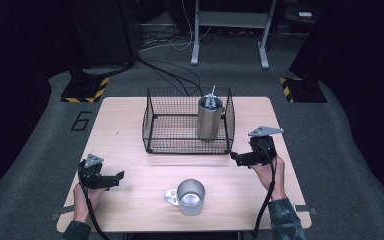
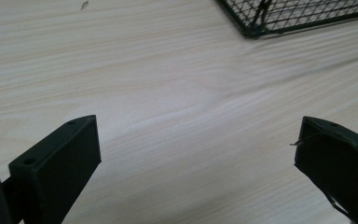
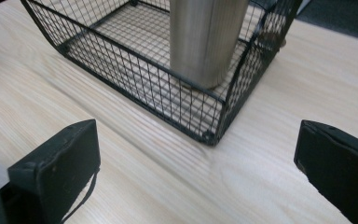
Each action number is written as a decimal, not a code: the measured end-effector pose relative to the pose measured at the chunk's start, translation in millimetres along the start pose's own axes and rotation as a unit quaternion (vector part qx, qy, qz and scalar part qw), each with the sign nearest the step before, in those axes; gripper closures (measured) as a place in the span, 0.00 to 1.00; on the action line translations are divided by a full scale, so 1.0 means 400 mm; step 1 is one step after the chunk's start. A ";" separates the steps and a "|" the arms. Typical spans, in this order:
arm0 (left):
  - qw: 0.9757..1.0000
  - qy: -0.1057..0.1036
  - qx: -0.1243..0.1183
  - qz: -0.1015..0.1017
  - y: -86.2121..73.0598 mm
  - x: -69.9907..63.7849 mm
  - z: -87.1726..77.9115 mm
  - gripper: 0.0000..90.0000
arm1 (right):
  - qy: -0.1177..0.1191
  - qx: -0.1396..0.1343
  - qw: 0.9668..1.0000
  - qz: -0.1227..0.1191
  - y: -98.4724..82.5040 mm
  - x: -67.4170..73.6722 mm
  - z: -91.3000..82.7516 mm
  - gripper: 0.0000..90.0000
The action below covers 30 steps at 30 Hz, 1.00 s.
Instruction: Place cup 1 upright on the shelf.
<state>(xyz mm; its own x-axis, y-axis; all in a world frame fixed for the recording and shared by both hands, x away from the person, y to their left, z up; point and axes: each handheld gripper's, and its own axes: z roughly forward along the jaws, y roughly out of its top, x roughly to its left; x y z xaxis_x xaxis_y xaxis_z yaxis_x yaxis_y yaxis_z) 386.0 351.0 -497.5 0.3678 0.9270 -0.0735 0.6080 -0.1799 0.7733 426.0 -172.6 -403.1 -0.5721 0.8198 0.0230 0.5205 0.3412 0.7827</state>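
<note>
Mug (image 1: 190, 197), a steel one with its handle turned toward my left side, stands on the worktop (image 1: 130, 130) between my two grippers and nearer to me than both. My left gripper (image 1: 118, 176) has its fingers (image 2: 56, 163) released wide over bare wood, the mug off to their right. My right gripper (image 1: 234, 157) also holds its fingers (image 3: 58, 163) spread apart, grasping nothing, just short of the near corner of the wire basket (image 3: 121, 79). Beyond those fingers, inside that basket, a tall steel canister (image 3: 205, 37) stands upright.
</note>
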 end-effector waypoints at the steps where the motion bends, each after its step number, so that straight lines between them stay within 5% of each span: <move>1: 1.000 -0.003 -0.003 0.008 0.012 -0.012 -0.006 0.00 | -0.001 0.004 1.000 0.004 -0.022 -0.005 0.009 0.00; 14: 0.998 -0.033 -0.026 0.039 0.063 -0.087 -0.018 0.00 | -0.032 0.029 0.998 0.039 -0.182 -0.032 0.053 0.00; 26: 0.996 -0.052 -0.034 0.067 0.092 -0.136 -0.029 0.00 | -0.058 0.036 0.995 0.072 -0.280 -0.079 0.075 0.00; 30: 0.994 -0.058 -0.040 0.078 0.100 -0.152 -0.038 0.00 | -0.076 0.049 0.994 0.063 -0.299 -0.092 0.088 0.00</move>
<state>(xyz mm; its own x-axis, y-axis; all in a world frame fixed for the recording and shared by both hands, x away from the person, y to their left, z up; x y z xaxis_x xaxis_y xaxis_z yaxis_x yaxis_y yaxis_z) 377.2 292.7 -452.6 0.5352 0.8446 -0.0181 0.4817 -0.2875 0.8279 407.2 -227.5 -519.3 -0.3992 0.9167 0.0172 0.6463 0.2680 0.7145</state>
